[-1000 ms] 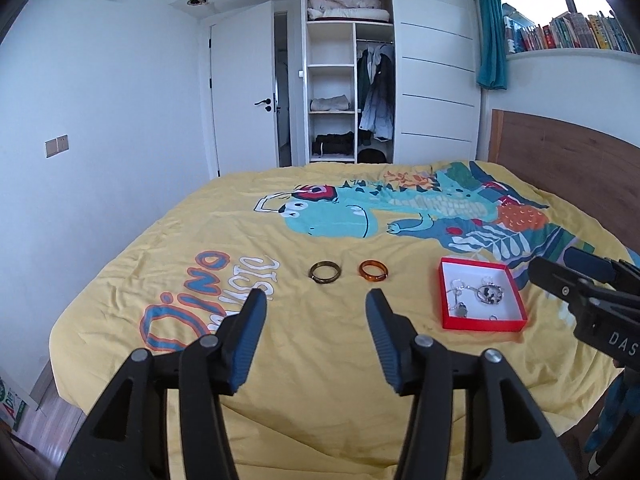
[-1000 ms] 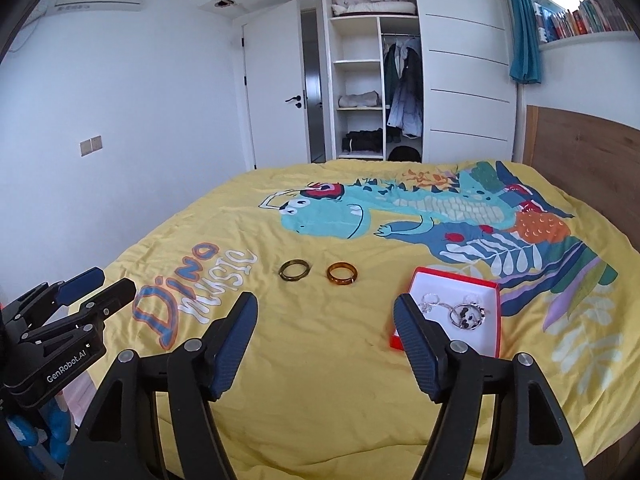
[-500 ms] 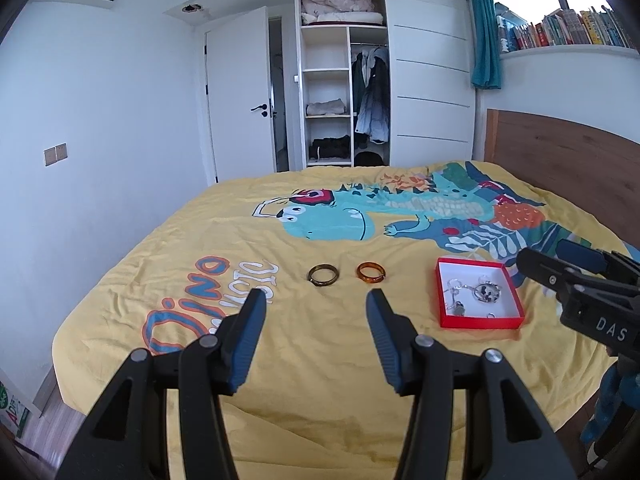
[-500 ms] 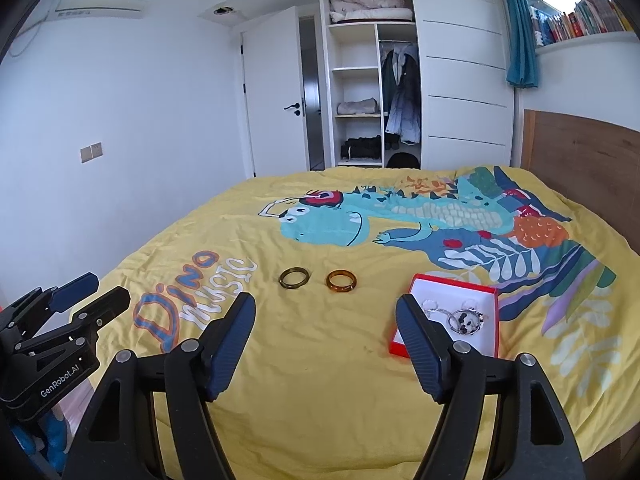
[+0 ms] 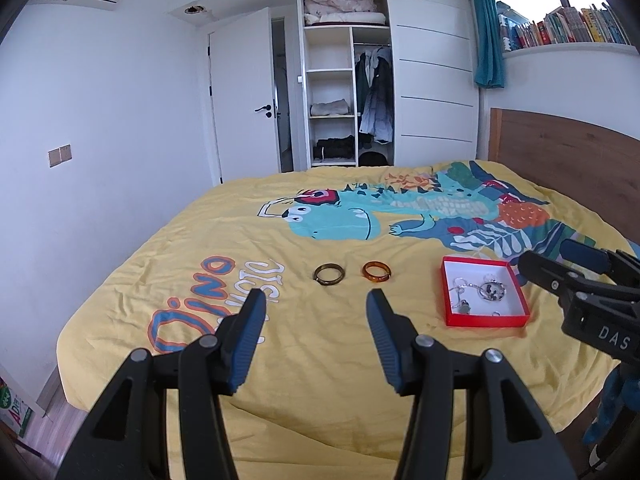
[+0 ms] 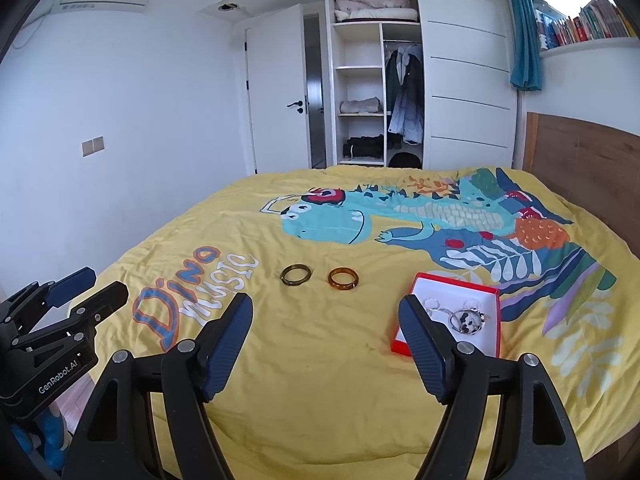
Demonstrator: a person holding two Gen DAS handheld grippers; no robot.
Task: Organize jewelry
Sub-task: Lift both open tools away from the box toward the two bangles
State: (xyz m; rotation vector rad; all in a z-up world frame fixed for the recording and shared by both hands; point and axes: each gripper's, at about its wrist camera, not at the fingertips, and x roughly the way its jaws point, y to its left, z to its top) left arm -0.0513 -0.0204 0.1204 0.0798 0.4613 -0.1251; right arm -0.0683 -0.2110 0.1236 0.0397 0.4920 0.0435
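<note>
A dark green-brown bangle (image 5: 329,274) (image 6: 296,274) and an amber bangle (image 5: 376,271) (image 6: 343,278) lie side by side on the yellow dinosaur bedspread (image 5: 328,336). To their right a red box (image 5: 482,297) (image 6: 452,316) with a white lining holds silver chains, a round charm and small pieces. My left gripper (image 5: 316,312) is open and empty, held above the near part of the bed, short of the bangles. My right gripper (image 6: 326,316) is open and empty too; its right finger (image 6: 420,344) covers the box's near left corner.
A wooden headboard (image 5: 568,152) runs along the right. Beyond the bed stand a white door (image 5: 244,96) and an open wardrobe (image 5: 344,92) with clothes. Each gripper shows at the edge of the other's view. The floor lies at the lower left.
Both grippers have drawn back and lifted a little, so the bangles and box look slightly farther away. Jaws stay open. Nothing on the bed moved.
</note>
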